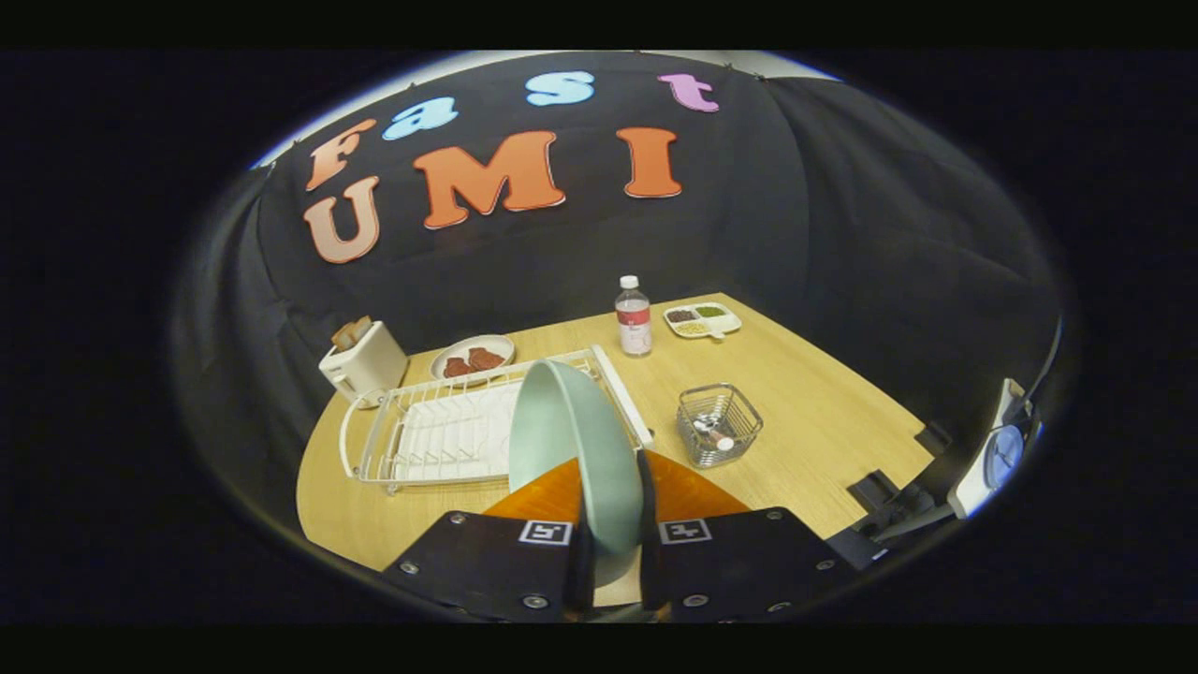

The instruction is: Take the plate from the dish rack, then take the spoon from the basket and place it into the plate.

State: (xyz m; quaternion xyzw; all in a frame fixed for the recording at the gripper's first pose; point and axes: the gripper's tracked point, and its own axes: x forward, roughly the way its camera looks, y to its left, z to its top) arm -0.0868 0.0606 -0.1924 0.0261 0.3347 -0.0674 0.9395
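A pale green plate (571,440) stands on edge between my two fingers, lifted above the right end of the white dish rack (440,431). My gripper (610,524) is shut on the plate's lower rim. To the right of the rack stands a small wire basket (719,423) with the spoon (713,434) lying inside it, beyond my fingers.
A white toaster (363,363) stands behind the rack's far left end on the wooden table (824,412). Beside it sits a plate with brown food (473,356). A water bottle (634,316) and a divided snack tray (702,320) stand at the table's far side. Dark fixtures lie at the right edge.
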